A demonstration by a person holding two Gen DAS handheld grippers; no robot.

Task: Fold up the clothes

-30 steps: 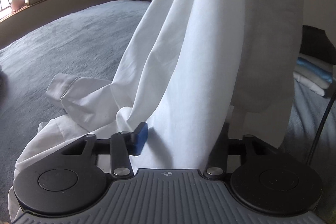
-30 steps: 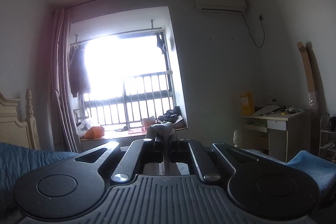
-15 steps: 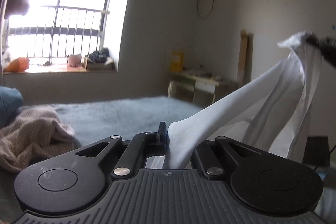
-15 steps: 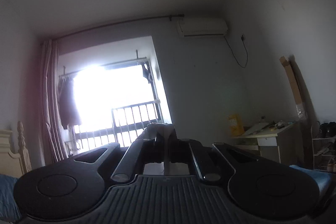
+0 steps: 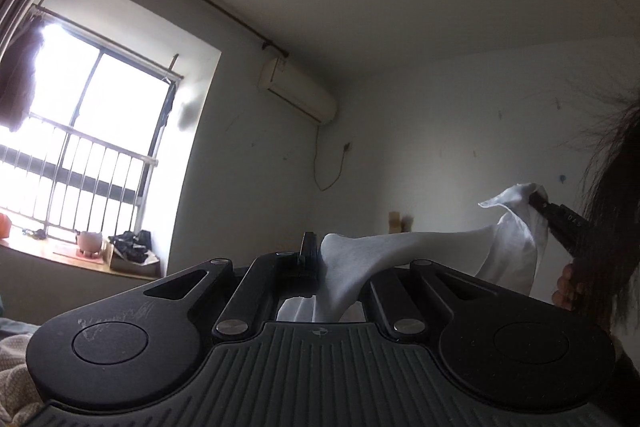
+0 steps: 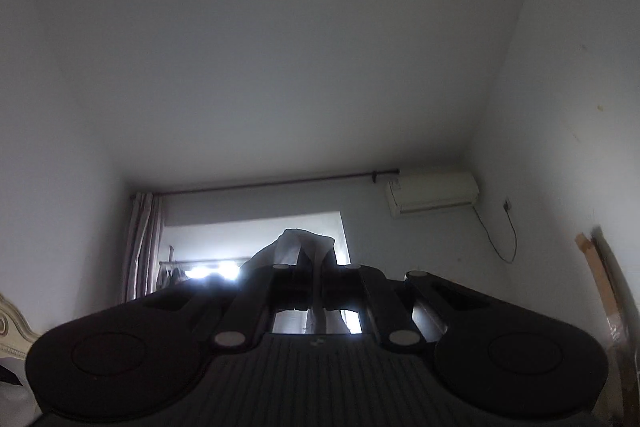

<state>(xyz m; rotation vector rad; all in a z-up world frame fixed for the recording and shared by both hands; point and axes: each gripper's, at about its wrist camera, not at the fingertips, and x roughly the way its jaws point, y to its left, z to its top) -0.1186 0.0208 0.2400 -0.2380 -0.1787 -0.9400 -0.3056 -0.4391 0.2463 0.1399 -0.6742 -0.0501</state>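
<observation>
A white garment (image 5: 400,251) stretches in the air between both grippers. My left gripper (image 5: 316,259) is shut on one bunched end of it, and the cloth drapes down between the fingers. At the right of the left wrist view the right gripper (image 5: 536,201) pinches the other end, with a person's fingers (image 5: 566,289) and dark hair beside it. In the right wrist view my right gripper (image 6: 310,259) points up toward the ceiling, shut on a tuft of the white garment (image 6: 296,245) that sticks out above the fingers. Most of the garment hangs out of sight below.
A barred window (image 5: 80,163) with a cluttered sill, a curtain rod and a wall air conditioner (image 5: 298,95) fill the far wall. A knitted beige cloth (image 5: 12,367) lies at the lower left. A bed headboard (image 6: 12,327) and leaning cardboard (image 6: 600,267) show at the edges.
Both grippers have risen and tilted upward, lifting the garment off the bed. The left jaws closed on the cloth; the views swung from the bed to the walls and ceiling.
</observation>
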